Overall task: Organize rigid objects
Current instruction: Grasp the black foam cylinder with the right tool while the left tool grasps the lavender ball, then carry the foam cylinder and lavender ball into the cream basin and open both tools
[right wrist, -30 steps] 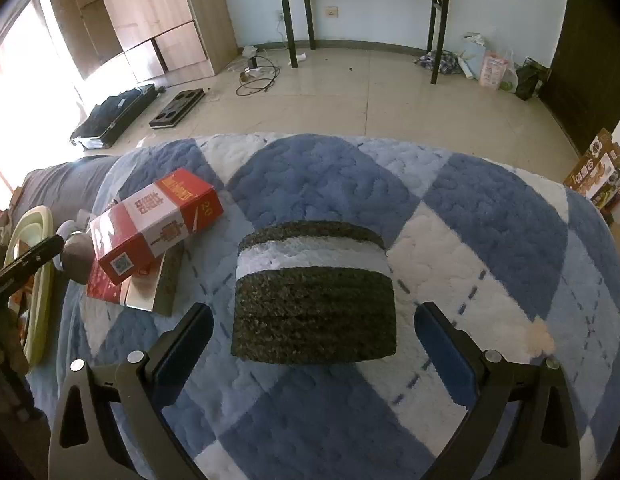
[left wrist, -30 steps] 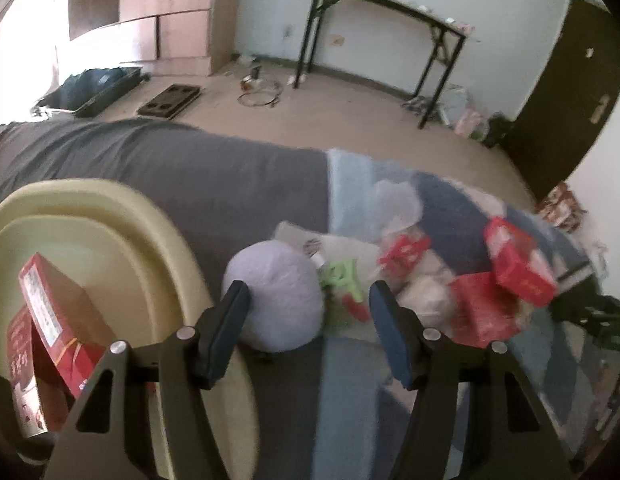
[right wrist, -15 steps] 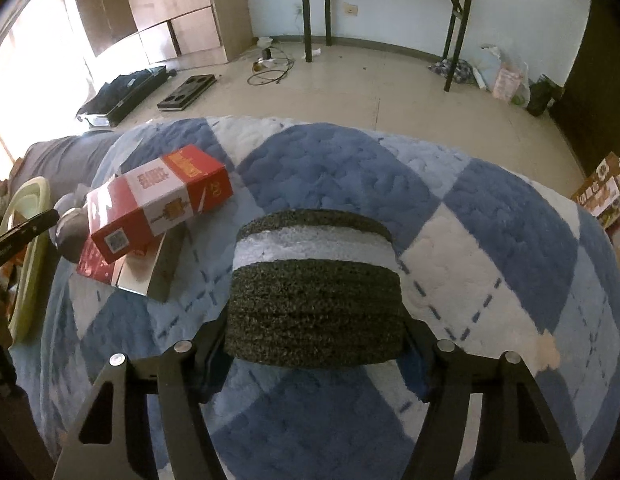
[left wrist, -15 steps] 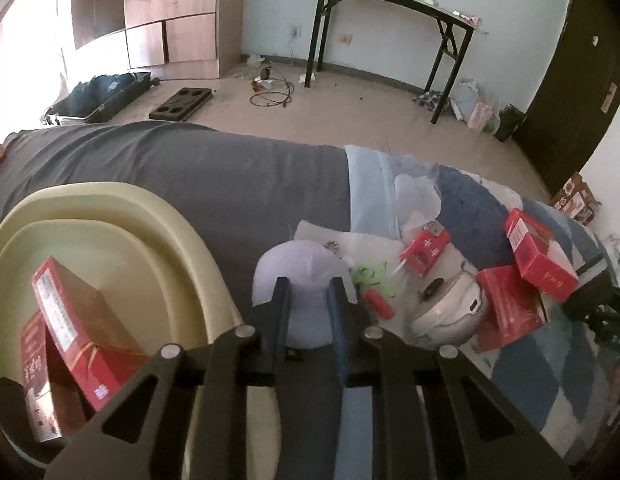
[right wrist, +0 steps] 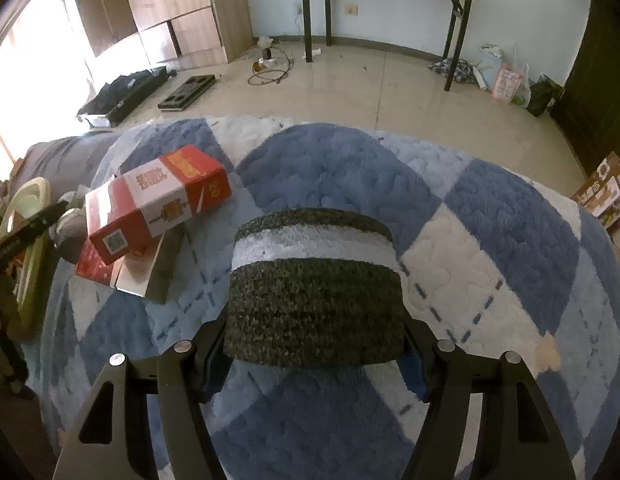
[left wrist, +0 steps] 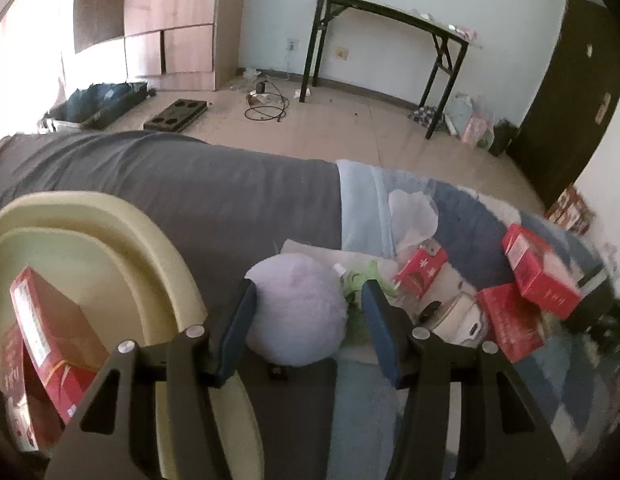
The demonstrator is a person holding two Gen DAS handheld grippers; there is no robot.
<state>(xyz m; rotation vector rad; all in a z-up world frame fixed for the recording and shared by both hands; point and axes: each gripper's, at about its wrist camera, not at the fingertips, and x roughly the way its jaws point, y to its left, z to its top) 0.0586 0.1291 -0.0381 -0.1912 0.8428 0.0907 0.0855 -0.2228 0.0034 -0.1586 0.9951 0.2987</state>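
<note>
- Left tool: jaws have just been opening and stand at moderate width. The lilac plush ball lies between them; the left pad sits against its side, while the right pad stands clear of it.
- The ball rests on the grey sheet, just beside the cream basin.
- The basin contains a red box, leaning on edge.
- Right of the ball: green item, white round appliance, more red boxes.
- Right tool: clamped on the dark woven basket, one pad against each side.
- The basket rests on the blue-and-white blanket.
- Left of the basket: a red-and-white carton stacked on a flat box.
</note>
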